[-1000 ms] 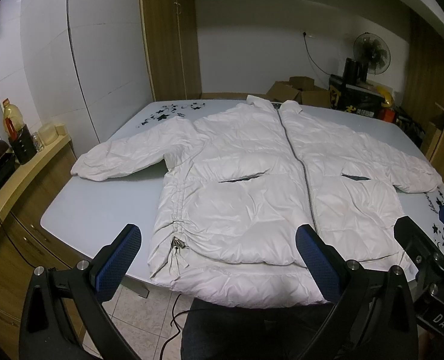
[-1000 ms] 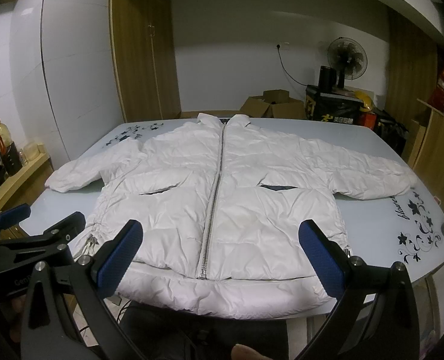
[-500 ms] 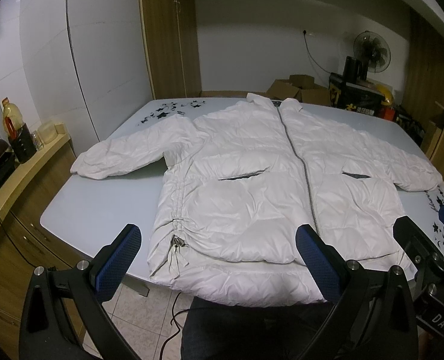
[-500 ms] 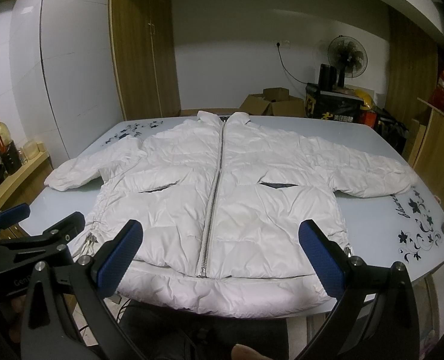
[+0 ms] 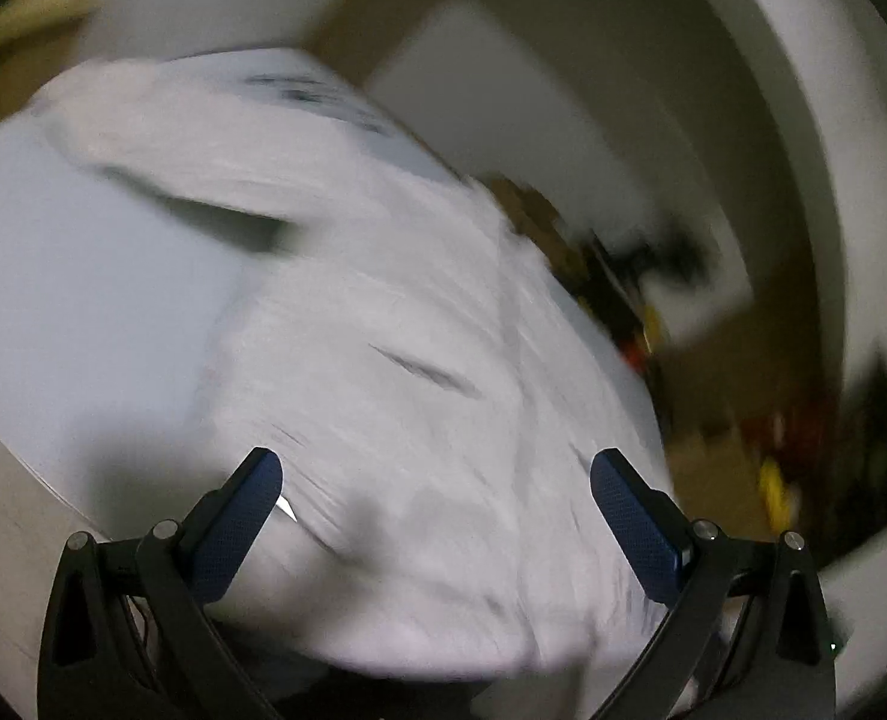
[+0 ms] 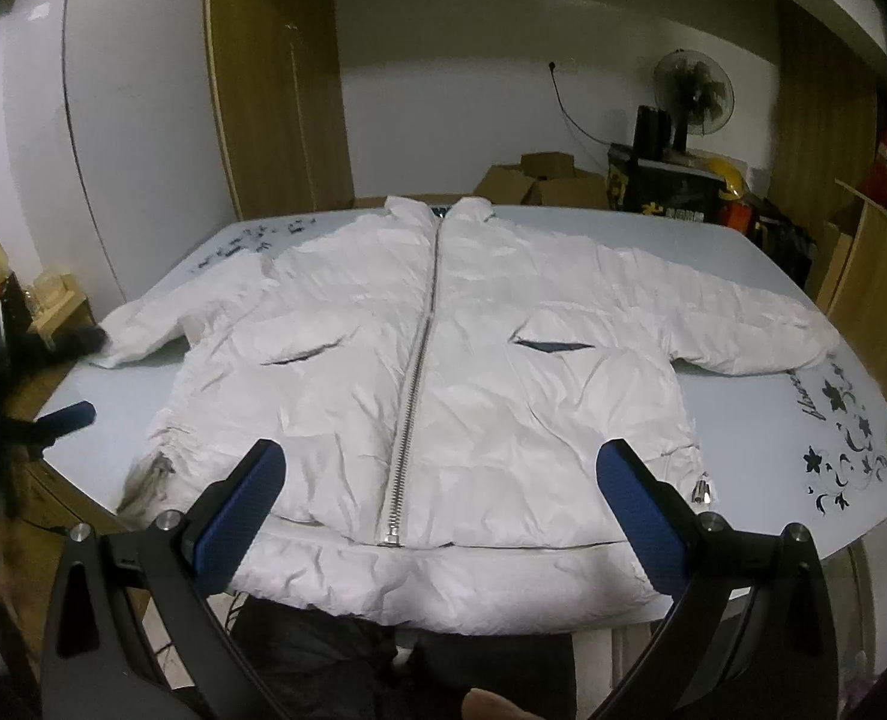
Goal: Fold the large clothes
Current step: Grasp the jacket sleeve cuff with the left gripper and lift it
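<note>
Nearest the right wrist camera, the right tongs (image 6: 440,480) are spread wide and hold nothing, hanging over the near hem of a white puffer jacket (image 6: 503,360). The jacket lies flat, front up and zipped, on a pale blue counter (image 6: 761,420), collar at the far side, both sleeves spread outward, hem draping over the near edge. A metal zipper (image 6: 413,384) runs up its middle, between two slanted pocket slits. At the left edge of this view the left tongs (image 6: 59,420) appear blurred beside the counter. The left wrist view is heavily smeared; there the left tongs (image 5: 434,474) are also spread wide and empty above the jacket (image 5: 413,360). Behind the counter stand cardboard boxes (image 6: 539,180), a fan (image 6: 692,93) and a wooden wardrobe (image 6: 275,78).
</note>
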`<state>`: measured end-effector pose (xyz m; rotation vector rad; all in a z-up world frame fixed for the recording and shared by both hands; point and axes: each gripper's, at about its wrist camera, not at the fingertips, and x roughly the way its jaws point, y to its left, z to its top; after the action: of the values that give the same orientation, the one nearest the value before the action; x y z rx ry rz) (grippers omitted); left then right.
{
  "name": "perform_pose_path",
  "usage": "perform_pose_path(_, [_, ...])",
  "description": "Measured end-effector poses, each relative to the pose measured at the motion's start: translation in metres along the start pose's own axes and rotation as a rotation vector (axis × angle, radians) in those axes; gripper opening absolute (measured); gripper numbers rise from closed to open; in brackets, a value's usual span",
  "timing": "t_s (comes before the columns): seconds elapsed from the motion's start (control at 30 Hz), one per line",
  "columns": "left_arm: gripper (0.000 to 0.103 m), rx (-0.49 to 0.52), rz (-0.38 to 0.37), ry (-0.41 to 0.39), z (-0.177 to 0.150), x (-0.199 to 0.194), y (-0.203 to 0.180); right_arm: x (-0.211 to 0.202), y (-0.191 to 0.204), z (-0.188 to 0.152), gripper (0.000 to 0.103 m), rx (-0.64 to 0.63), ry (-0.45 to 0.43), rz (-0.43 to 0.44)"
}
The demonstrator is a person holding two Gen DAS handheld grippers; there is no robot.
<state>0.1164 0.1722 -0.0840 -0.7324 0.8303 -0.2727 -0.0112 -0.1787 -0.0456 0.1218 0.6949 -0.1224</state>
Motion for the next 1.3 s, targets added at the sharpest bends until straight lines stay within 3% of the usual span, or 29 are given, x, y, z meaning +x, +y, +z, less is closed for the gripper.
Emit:
perform_pose_path(0.2, [0.103, -0.407, -0.044, -0.074, 0.084, 0.023, 0.138, 0.037, 0.004, -0.001, 0.103, 0.001, 0.122, 0.012])
perform_pose_path(0.3, [0.103, -0.520, -0.127, -0.047, 0.112, 0.038, 0.170, 0.053, 0.013, -0.003, 0.103, -0.023, 0.163, 0.012])
perform_pose_path(0.5, [0.103, -0.498, -0.184, -0.003, 0.144, 0.074, 0.166, 0.078, 0.017, -0.003, 0.103, -0.022, 0.224, 0.024])
perform_pose_path(0.7, [0.103, -0.514, -0.232, 0.084, 0.147, 0.124, 0.151, 0.097, 0.014, -0.002, 0.103, 0.004, 0.277, 0.026])
perform_pose_path(0.87, [0.103, -0.503, -0.226, 0.066, 0.162, 0.141, 0.151, 0.101, 0.012, -0.001, 0.103, 0.014, 0.286, 0.018])
perform_pose_path(1.3, [0.101, -0.508, 0.000, -0.114, 0.250, 0.110, 0.218, 0.111, 0.009, 0.001, 0.103, 0.026, 0.299, 0.023])
